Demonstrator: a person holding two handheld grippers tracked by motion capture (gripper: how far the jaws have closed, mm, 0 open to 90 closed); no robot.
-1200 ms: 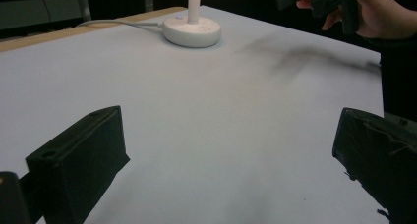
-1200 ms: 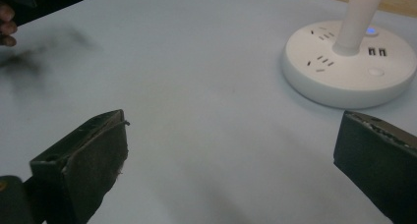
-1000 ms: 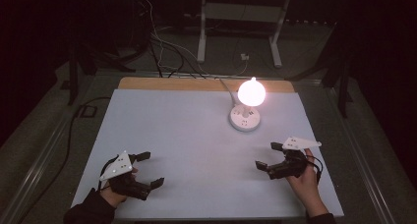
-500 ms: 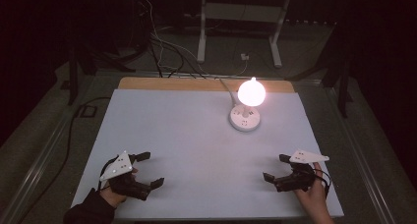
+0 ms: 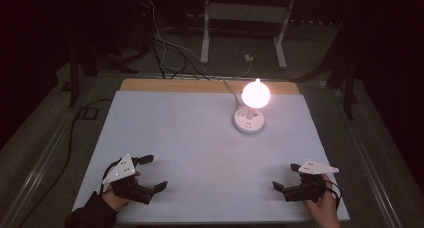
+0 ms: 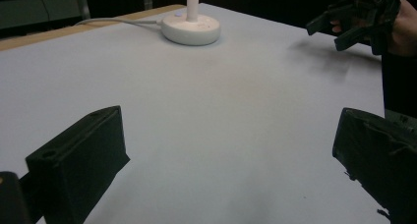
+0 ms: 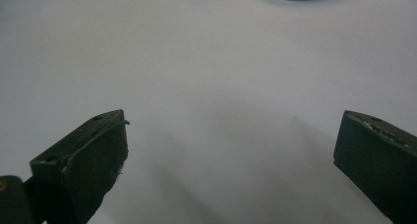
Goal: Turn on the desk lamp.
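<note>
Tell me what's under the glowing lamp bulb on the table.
Under the glowing bulb a short stem runs down to a round white base, which sits on the white table. A white cable leaves the base rearward. The base covers the tabletop beneath it.

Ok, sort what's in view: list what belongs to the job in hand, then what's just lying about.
Belongs to the job:
- lit lamp on its round white base
- left gripper, open
- right gripper, open

Just lying about:
- lamp's cord running off the back of the table
- cables on the floor behind
- metal stand at the back
</note>
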